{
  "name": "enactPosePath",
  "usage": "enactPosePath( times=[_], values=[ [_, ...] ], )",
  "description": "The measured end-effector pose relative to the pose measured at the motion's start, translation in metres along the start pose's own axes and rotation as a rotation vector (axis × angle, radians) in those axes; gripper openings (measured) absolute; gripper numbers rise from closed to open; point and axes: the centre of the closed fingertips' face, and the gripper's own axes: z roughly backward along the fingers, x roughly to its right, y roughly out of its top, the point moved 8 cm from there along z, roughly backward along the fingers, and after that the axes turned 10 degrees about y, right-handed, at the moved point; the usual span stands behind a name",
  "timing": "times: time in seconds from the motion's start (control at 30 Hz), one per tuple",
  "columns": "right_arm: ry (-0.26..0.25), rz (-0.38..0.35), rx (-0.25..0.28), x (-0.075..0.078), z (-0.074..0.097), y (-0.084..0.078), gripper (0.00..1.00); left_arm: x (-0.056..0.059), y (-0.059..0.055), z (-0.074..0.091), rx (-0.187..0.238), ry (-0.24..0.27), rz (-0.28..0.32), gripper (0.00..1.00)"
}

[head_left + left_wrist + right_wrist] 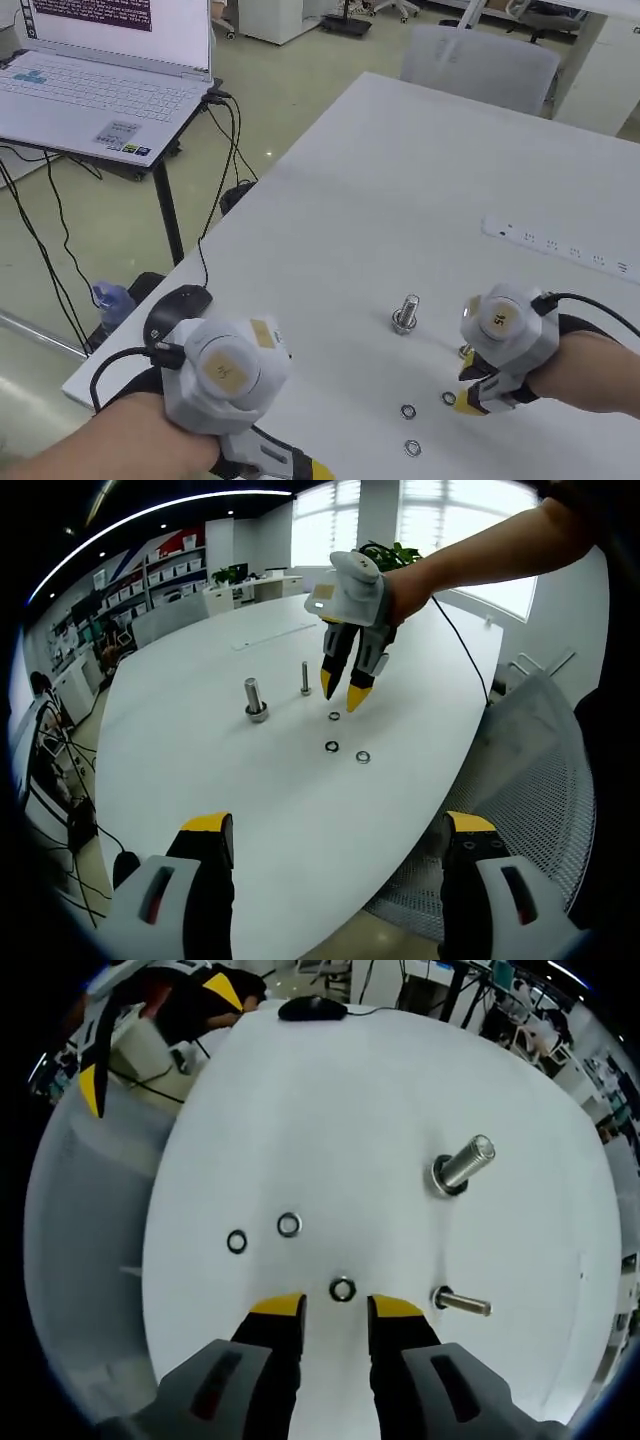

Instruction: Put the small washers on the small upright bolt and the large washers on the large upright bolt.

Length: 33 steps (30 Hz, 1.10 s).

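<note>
Right gripper (pixel 336 1307) hovers half-open, empty, over a small silver metal washer (pixel 343 1288) toward the white table (pixel 330 1110)'s near edge; left gripper (pixel 339 825) gapes wide, empty.

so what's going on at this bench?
A person is working two handheld grippers over a white table. The right gripper is down at the tabletop, jaws open, with one washer just ahead between their tips, beside the small bolt. Two other washers lie loose nearby, and the large bolt stands further off. The left gripper is held back near the table's edge, jaws wide open and empty.
</note>
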Motion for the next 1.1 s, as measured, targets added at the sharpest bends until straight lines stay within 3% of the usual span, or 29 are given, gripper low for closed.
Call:
enactPosePath(
  times=[0.53, 0.97, 1.1],
  values=[
    [-0.002, -0.001, -0.024, 0.011, -0.019, -0.001, 0.25, 0.003, -0.001, 0.0, -0.014, -0.005, -0.002, 0.89],
    [0.0, -0.022, -0.016, 0.013, -0.019, 0.0, 0.23, 0.005, -0.008, 0.0, -0.045, -0.01, -0.013, 0.86],
    [-0.001, -0.025, -0.013, 0.011, -0.02, -0.001, 0.21, 0.007, -0.006, 0.001, -0.027, -0.02, -0.007, 0.86]
  ],
)
